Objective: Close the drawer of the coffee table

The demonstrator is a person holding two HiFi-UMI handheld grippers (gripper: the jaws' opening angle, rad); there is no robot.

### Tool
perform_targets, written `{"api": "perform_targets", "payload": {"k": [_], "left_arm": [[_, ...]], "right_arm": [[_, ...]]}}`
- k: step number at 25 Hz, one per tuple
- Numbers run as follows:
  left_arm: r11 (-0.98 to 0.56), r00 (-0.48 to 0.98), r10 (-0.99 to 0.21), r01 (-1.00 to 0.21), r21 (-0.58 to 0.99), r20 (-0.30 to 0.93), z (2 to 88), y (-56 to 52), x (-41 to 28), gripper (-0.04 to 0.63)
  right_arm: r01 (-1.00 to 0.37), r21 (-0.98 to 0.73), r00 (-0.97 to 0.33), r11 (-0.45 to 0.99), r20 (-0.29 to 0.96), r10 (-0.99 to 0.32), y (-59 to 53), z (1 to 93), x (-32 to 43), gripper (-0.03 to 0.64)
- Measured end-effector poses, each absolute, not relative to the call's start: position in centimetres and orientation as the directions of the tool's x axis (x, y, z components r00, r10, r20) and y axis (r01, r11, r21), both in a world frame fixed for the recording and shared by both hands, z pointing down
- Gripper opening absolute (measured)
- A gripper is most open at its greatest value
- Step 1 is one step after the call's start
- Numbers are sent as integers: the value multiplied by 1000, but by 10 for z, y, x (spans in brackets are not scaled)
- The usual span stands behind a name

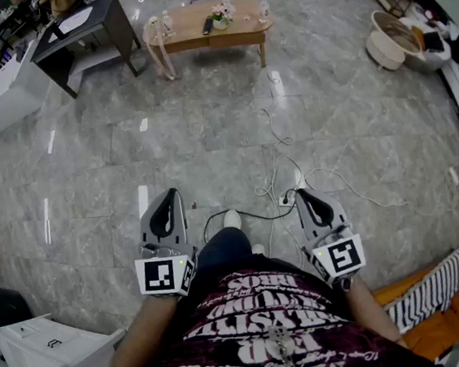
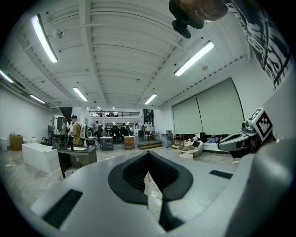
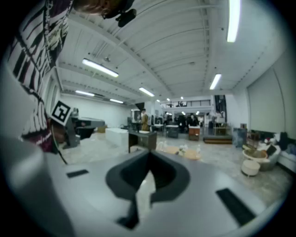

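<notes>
We stand well short of the far coffee table (image 1: 183,18), left gripper (image 1: 167,197) and right gripper (image 1: 304,196) both closed and empty; the closing looks not yet begun.

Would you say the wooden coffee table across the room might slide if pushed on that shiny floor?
Probably somewhat: the coffee table stands on slim legs on a glossy floor, so a firm push might scoot it. The bottle and flowers on top look light and could tip.

Floor (image 1: 207,139) grey, veined marble. On it coffee table (image 1: 191,17) light wood; desk (image 1: 111,14) left of it dark. Nearer than it: left gripper (image 1: 167,197), right gripper (image 1: 303,195) grey, black insets; markers (image 1: 167,276) black-white squares. Shirt (image 1: 258,334) maroon, white lettering.
</notes>
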State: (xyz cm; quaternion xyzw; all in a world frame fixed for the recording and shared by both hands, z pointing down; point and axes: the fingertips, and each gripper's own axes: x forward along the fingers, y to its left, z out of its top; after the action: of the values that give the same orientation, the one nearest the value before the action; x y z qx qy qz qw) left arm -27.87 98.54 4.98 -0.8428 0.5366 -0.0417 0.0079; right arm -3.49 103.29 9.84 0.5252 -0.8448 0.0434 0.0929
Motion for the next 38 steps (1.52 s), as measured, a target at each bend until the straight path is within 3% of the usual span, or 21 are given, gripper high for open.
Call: {"api": "perform_targets", "payload": {"k": [10,18,28,38], "left_arm": [[-410,406,-910,-911,-47,81,66,972,-281,25],[-396,392,-914,-918,-27,103,85,920,-275,25],[-406,397,-896,-914,-1,197,118,765,-270,25],[-442,430,-877,-897,-10,215,118,611,-288,25]], "right_arm": [[-897,-67,-441,436,187,-878,1011,103,-30,34],[-888,-25,-451,458,231,-862,964,114,-27,35],[-900,-96,-433,426,314,-845,824,148,-19,35],[-901,-128,-433,414,331,-839,659,159,-47,35]]}}
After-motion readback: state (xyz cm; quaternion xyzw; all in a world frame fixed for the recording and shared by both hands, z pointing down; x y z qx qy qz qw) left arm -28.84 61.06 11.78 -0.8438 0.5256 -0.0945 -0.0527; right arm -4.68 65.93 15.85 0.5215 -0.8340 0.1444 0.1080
